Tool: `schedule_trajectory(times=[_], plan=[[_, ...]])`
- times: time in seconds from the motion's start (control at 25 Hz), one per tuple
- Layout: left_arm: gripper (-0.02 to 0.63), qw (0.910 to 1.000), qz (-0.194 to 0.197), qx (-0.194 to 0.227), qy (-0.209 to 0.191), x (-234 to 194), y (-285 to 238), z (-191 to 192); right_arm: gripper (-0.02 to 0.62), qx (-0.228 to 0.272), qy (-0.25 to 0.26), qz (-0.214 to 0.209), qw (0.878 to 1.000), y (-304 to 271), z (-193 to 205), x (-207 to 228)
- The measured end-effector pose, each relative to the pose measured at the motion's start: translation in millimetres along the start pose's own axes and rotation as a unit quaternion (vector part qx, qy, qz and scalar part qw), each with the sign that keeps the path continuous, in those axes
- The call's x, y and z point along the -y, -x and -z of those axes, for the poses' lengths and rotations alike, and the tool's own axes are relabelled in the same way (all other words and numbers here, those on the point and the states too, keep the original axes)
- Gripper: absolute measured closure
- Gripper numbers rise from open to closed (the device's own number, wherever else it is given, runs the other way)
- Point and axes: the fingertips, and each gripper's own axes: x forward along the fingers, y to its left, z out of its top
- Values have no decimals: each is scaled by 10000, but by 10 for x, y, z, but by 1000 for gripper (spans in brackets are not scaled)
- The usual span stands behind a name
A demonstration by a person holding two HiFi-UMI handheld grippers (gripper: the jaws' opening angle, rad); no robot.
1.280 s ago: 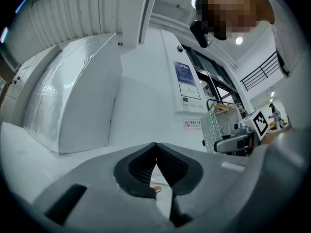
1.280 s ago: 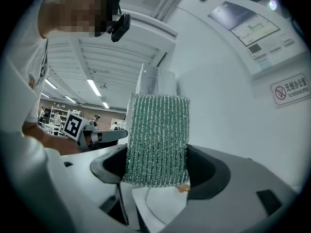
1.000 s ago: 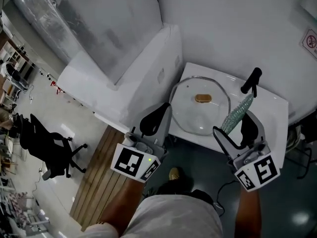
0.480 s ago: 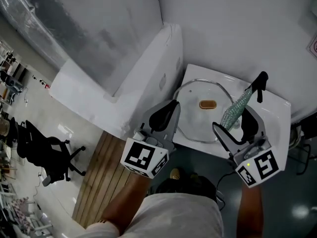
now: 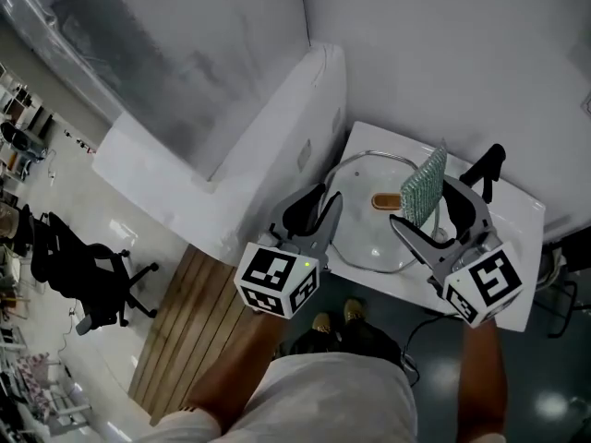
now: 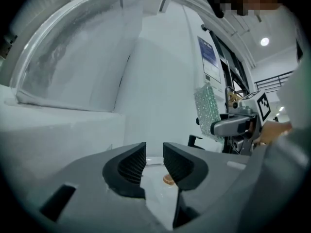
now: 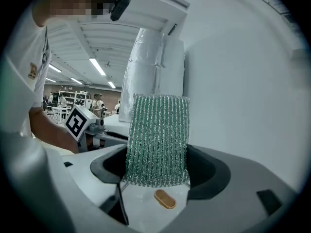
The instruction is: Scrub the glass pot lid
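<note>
the glass pot lid [image 5: 365, 227] lies flat on the white table [image 5: 513, 212], with its brown knob [image 5: 387, 201] up at the centre. over the lid's right part, the right gripper [image 5: 430, 209] has its jaws clamped on a green scrubbing pad [image 5: 423, 185]. the pad stands upright on edge just right of the knob. in the right gripper view it fills the space between the jaws, and the knob shows just under its lower edge; whether that edge touches the glass i cannot tell. at the lid's left rim is the left gripper [image 5: 317, 212]. its jaws stand a narrow way apart, having just been opening, and grip nothing; only the lid's glass and the knob show through the gap. left of the lid rises a white padded panel [image 5: 268, 127]. down and left of the lid runs a strip of wooden boards [image 5: 189, 326].
</note>
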Motion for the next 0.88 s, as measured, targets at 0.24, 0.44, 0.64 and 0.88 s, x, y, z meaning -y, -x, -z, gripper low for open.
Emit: schedule_trajectory(times=[0.24,0.44,0.64,0.88], plan=[[445,9965,-324,-658,404,-84,-146,313,247,-667,332,-599,9954,-250,99,143],[397,9859,-545,-1351,823,-164,-217,665,247,-1416,903,-1235,9780,-534,252,213],[374,9717,-728,-1855,1267,-266,-262,992,247,-2150,1486,-1874,9469,-827,500,195],[357,9523,-945,-2260,1820,-390,-308,1306,247,-2958,2092,-2521,8973,-1140,831,189]])
